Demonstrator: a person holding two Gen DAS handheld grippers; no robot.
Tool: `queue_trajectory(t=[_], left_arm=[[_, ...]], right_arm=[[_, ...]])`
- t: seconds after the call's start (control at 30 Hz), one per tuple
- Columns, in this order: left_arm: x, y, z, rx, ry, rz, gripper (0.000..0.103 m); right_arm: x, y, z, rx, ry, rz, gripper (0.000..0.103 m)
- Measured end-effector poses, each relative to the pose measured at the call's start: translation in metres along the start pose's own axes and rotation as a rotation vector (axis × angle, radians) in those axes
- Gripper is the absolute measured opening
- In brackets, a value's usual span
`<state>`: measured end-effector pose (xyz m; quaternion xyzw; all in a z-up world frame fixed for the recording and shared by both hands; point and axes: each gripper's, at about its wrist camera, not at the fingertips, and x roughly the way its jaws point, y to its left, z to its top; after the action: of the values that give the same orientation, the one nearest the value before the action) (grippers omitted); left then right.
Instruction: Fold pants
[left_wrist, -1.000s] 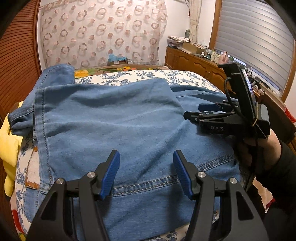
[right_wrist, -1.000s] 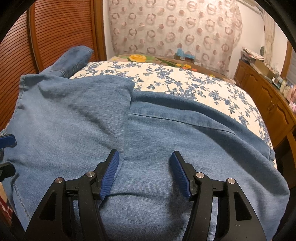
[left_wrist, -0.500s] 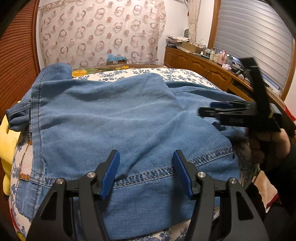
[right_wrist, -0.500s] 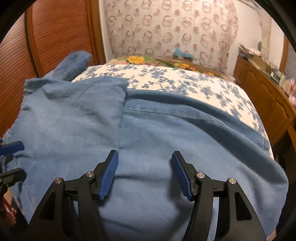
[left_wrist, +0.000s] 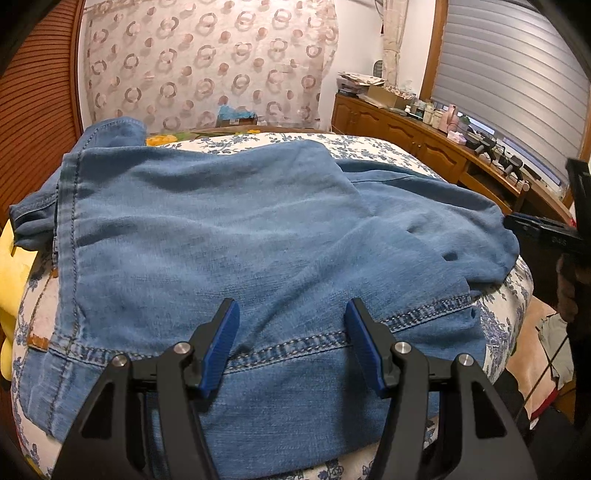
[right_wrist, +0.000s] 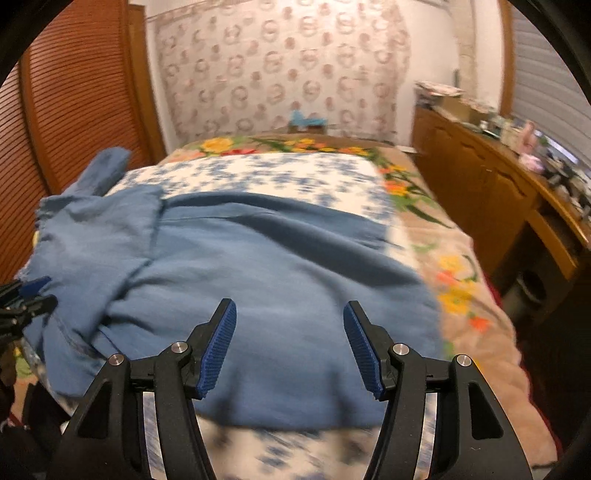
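Note:
Blue denim pants (left_wrist: 229, 229) lie spread over the flowered bed (left_wrist: 369, 147), with one part folded over the rest and a stitched hem near the front edge. My left gripper (left_wrist: 291, 343) is open and empty, just above the hem. My right gripper (right_wrist: 290, 343) is open and empty, above the near edge of the pants (right_wrist: 280, 280). The right gripper also shows at the right edge of the left wrist view (left_wrist: 543, 232), beside the pants. The left gripper's tips show at the left edge of the right wrist view (right_wrist: 26, 295).
A wooden slatted wall (right_wrist: 66, 110) runs along the left. A wooden sideboard (right_wrist: 491, 192) with several small items stands to the right of the bed. A yellow cloth (left_wrist: 11, 280) lies at the bed's left edge. A patterned curtain (left_wrist: 207, 66) hangs behind the bed.
My right gripper has pulled back and to the right, off the pants toward the bed's edge. My left gripper has drawn back slightly. Both stay open.

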<state>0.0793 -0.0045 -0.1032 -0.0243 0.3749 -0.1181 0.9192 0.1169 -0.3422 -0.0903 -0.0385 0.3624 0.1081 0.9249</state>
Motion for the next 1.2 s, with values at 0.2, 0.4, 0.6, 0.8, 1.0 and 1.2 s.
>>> queue_trajectory(t=[0.2,0.4,0.6,0.8,1.0,1.2], left_arm=[[0.006,-0.002,-0.002,-0.005,-0.006,0.015,0.060],[0.010,-0.002,-0.003,-0.003,-0.019,0.020,0.060],[0.012,-0.003,-0.004,-0.007,-0.031,0.027,0.061],[0.012,-0.002,-0.006,-0.006,-0.046,0.028,0.061],[0.012,-0.004,-0.008,-0.007,-0.050,0.030,0.061],[0.008,-0.005,-0.007,-0.003,-0.041,0.032,0.061]], right_arm=[[-0.008,-0.041,-0.020,0.075,0.019,-0.060,0.062],[-0.010,-0.056,-0.033,0.105,0.038,-0.081,0.062],[-0.001,-0.054,-0.037,0.108,0.060,-0.057,0.062],[0.012,-0.052,-0.036,0.107,0.080,-0.058,0.062],[0.022,-0.046,-0.033,0.069,0.092,-0.096,0.062],[0.020,-0.042,-0.032,0.063,0.074,-0.022,0.013]])
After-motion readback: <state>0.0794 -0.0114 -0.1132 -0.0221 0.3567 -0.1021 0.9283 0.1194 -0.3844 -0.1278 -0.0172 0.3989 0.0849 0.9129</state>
